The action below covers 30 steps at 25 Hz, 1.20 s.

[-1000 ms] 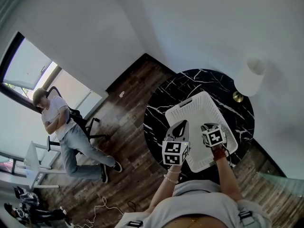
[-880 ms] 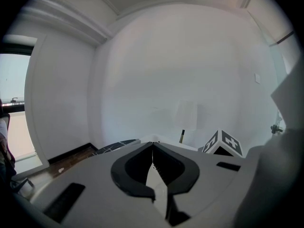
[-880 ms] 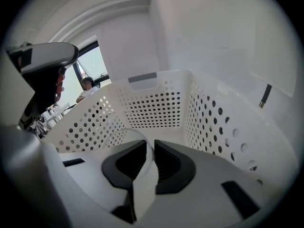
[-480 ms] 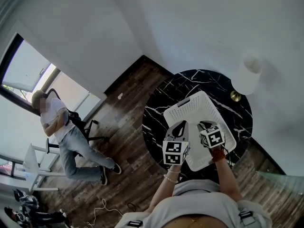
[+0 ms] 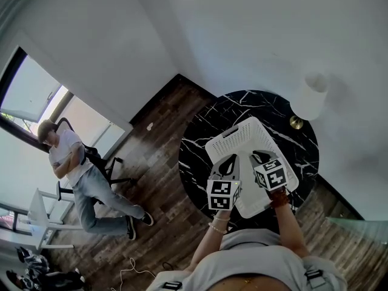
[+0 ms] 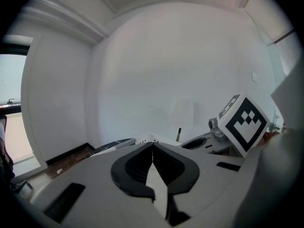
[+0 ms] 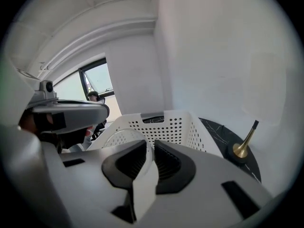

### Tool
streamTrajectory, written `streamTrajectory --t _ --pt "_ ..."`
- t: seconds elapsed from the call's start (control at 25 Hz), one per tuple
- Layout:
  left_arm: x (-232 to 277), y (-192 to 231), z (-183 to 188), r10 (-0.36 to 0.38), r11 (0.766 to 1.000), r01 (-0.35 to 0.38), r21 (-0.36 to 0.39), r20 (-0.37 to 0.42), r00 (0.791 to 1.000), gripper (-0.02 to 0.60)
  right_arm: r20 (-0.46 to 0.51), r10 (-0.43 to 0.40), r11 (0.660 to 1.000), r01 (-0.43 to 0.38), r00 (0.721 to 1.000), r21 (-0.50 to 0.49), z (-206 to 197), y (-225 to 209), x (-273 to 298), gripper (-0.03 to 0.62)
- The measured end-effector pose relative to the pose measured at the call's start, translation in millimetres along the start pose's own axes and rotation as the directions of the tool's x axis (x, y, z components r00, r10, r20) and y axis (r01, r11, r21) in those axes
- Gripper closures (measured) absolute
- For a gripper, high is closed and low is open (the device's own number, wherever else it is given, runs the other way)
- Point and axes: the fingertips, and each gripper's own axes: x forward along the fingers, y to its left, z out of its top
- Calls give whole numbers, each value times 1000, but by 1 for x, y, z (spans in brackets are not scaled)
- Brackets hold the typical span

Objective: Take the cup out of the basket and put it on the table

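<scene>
Head view: right tongs (image 5: 257,157), cup (image 7: 124,132) higher

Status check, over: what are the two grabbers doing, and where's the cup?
Left gripper shut, empty. Right gripper shut on cup, over basket near end. Cup not yet on table. Lamp beside basket, apart.
</scene>
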Motion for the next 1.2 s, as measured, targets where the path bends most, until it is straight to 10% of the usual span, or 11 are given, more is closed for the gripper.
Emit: streamTrajectory --t 1.2 --pt "3 -5 2 -21 1000 21 -23 -3 1000 577 191 -12 1000 16 981 -21 64 7 -55 537"
